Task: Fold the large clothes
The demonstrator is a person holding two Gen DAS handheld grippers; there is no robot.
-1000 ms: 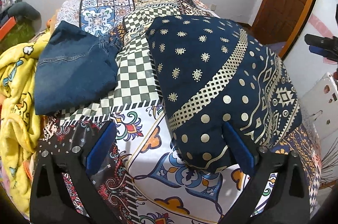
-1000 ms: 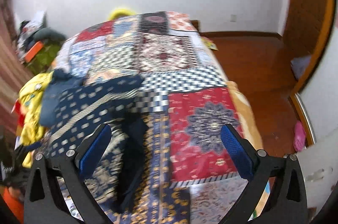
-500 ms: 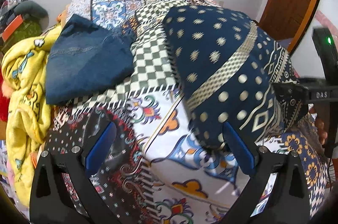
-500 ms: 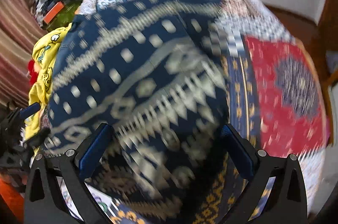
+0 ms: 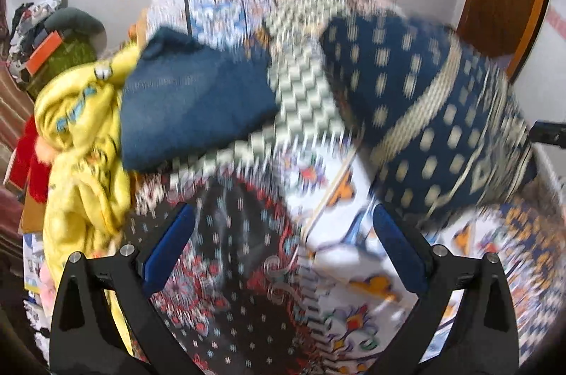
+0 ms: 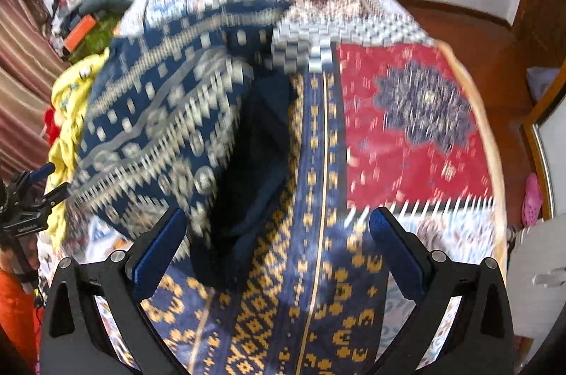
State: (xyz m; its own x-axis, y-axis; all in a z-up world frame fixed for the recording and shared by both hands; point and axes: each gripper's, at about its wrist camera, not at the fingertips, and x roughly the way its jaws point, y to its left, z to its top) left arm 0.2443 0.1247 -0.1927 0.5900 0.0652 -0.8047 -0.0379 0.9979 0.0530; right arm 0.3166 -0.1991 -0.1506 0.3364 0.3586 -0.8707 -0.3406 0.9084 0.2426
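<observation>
Left-wrist footage, smeared by motion, showed the navy patterned garment (image 5: 435,113) lying in a rumpled heap on the patchwork bedspread (image 5: 318,184), its cream dots and a pale diagonal band across it. The left gripper (image 5: 283,247) hung over the bedspread with its blue-padded jaws spread wide and nothing between them; the garment lay just beyond its right finger (image 5: 399,254), and whether cloth and finger touched I could not tell. Beside the garment, across a strip of checkered bedspread, sat a folded pair of blue jeans (image 5: 191,106), and beyond the jeans a crumpled yellow blanket (image 5: 81,155) trailed off the bed's edge.

From the right wrist, the same garment (image 6: 159,127) bulged upward, with a dark hollow along the side nearest the bed's red panel. The right gripper (image 6: 277,247) was likewise splayed and empty, its left finger (image 6: 159,247) close against the garment's lower edge. The bedspread (image 6: 417,134) stretched away past the garment, with wooden floor (image 6: 470,35) beyond the bed. Past the garment's far side, the other gripper's black frame (image 6: 24,198) showed near the yellow blanket (image 6: 67,113).
</observation>
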